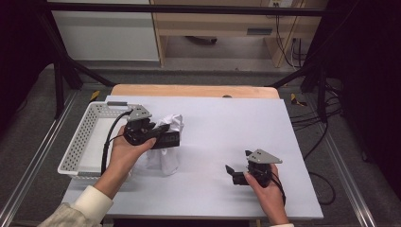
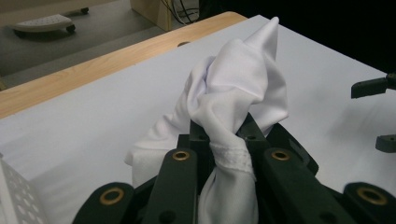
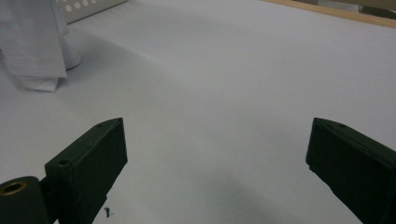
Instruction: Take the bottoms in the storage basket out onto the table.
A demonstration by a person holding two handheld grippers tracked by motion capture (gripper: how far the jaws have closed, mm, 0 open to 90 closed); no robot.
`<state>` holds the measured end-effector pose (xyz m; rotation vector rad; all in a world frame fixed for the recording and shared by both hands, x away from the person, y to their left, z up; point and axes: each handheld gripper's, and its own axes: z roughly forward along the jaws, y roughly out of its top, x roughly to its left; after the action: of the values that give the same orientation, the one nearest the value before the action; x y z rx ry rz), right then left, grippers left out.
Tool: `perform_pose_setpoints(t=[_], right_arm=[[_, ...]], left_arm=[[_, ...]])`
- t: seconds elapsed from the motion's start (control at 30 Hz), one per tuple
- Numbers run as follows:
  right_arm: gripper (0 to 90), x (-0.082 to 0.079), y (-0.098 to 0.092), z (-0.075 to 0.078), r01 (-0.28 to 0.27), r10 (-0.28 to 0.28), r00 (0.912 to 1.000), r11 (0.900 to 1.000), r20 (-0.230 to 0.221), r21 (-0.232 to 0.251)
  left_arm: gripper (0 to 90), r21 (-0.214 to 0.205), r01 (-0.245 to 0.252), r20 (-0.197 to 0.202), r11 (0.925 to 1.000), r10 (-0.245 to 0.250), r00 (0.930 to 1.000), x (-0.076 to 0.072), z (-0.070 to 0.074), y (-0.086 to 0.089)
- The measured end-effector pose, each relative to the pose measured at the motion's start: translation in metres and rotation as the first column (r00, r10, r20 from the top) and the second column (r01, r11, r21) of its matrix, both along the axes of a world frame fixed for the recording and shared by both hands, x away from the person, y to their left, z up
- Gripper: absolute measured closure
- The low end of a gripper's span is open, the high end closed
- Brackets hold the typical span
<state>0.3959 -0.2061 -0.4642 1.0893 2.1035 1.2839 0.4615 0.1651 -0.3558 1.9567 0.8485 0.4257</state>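
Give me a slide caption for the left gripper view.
Left gripper pinching a bunched white cloth above the white table.

From my seat, the table [image 1: 213, 118] lies ahead. The basket [image 1: 82, 137] sits on its left edge. Just right of it my left gripper [image 1: 163, 135] holds the cloth [image 1: 170, 142] up, its lower end on the table. My right gripper [image 1: 236, 172] rests well apart, toward the near right, jaws pointing leftward at the cloth.

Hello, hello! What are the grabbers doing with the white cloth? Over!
Left gripper shut on white cloth, bunch lifted. Right gripper open, empty. Basket beside cloth.
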Motion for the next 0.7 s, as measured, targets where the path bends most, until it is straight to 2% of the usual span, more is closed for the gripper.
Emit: perform_pose_setpoints(t=[0.47, 0.7], right_arm=[[5.8, 0.000, 0.000, 0.000, 0.002, -0.002, 1.0000, 1.0000, -0.004, -0.004], [5.8, 0.000, -0.001, 0.000, 0.004, -0.004, 1.0000, 1.0000, -0.003, -0.003]], left_arm=[[79.4, 0.018, 0.012, -0.035, 0.9998, -0.012, 0.9993, -0.002, -0.019, -0.006], [79.2, 0.023, 0.016, -0.044, 0.9996, -0.015, 0.9989, -0.003, -0.024, -0.009]])
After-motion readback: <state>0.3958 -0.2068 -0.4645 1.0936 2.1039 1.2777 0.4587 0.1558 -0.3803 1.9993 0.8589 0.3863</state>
